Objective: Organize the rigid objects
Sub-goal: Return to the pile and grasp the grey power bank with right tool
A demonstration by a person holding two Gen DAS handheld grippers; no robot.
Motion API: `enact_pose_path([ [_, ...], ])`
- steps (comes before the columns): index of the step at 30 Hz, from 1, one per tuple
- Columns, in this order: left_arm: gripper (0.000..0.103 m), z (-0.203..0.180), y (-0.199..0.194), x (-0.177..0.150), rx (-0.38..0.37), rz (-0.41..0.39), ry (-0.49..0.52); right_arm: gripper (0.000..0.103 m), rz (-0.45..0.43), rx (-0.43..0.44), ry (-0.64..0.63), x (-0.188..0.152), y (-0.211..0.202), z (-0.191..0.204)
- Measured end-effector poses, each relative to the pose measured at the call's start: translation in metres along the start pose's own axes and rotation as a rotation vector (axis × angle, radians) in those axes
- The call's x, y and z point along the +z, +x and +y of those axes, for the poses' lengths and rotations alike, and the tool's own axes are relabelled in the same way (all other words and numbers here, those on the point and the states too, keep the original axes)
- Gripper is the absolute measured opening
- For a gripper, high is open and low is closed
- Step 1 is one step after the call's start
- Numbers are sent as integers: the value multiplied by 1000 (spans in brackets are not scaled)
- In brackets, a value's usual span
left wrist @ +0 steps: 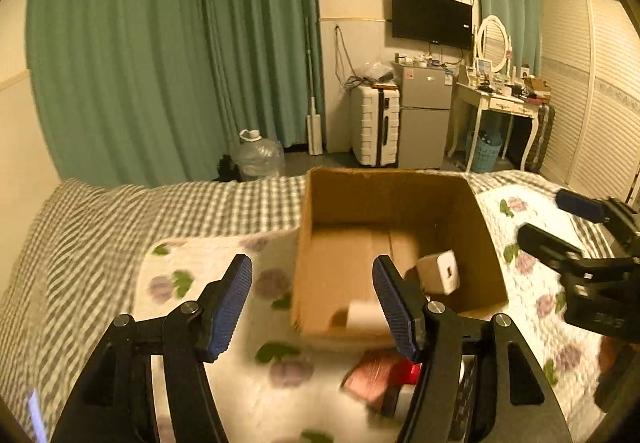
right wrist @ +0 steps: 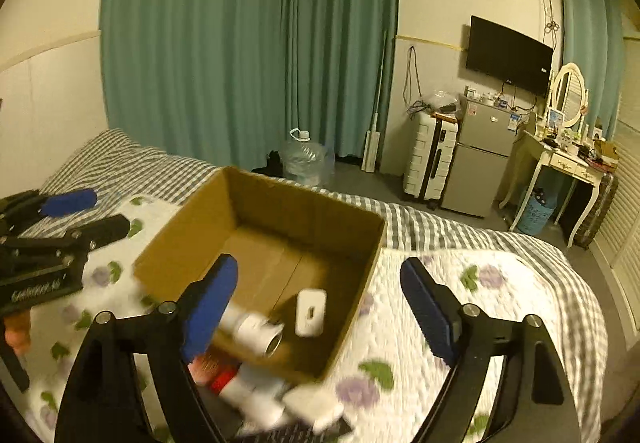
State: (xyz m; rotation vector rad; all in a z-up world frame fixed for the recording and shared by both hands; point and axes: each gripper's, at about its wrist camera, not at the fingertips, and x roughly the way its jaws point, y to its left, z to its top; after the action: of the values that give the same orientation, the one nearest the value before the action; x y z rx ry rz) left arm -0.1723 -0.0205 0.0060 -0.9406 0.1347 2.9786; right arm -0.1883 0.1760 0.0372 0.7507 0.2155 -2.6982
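Cardboard box [left wrist: 340,211] stands open-topped on the bed, straight ahead of both tools, with a white USB charger [right wrist: 310,313] and a white cylinder [right wrist: 256,333] already lying on its floor near the front wall. The left gripper [left wrist: 312,307] is spread wide and holds nothing; the right gripper [right wrist: 316,311] is likewise wide apart and empty, its fingers framing the box's near right corner.

What is left to sort lies in a blurred heap just outside the box's near wall, below and between the two tools: a pinkish-red packet [left wrist: 376,375], a white bottle with a red band [right wrist: 240,383], a white block [right wrist: 316,405] and a dark flat item at the very bottom edge that I cannot identify. In the right wrist view the bottle's long axis seems to run across, from lower right up to the left. The heap sits under the left gripper's right finger and under the right gripper's left finger, so either could drop onto it; the right looks slightly nearer the bottle.

Underneath is a soft floral quilt [right wrist: 460,307] over a grey checked sheet [left wrist: 100,227]. Beyond are green curtains [right wrist: 240,43], a large water jug [right wrist: 306,159], a white suitcase [left wrist: 374,127], a small fridge [left wrist: 426,115] and a wall television [right wrist: 508,55].
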Motion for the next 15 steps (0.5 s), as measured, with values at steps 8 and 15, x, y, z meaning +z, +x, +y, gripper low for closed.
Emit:
enact_pose_path([
  [8,67,15,-26,-62,33,51,-39,84,143,78,-58,-72,-13,53],
  [15,67,21,11,-112,82,152,-41,84,283,165,-142,-114,41,86],
])
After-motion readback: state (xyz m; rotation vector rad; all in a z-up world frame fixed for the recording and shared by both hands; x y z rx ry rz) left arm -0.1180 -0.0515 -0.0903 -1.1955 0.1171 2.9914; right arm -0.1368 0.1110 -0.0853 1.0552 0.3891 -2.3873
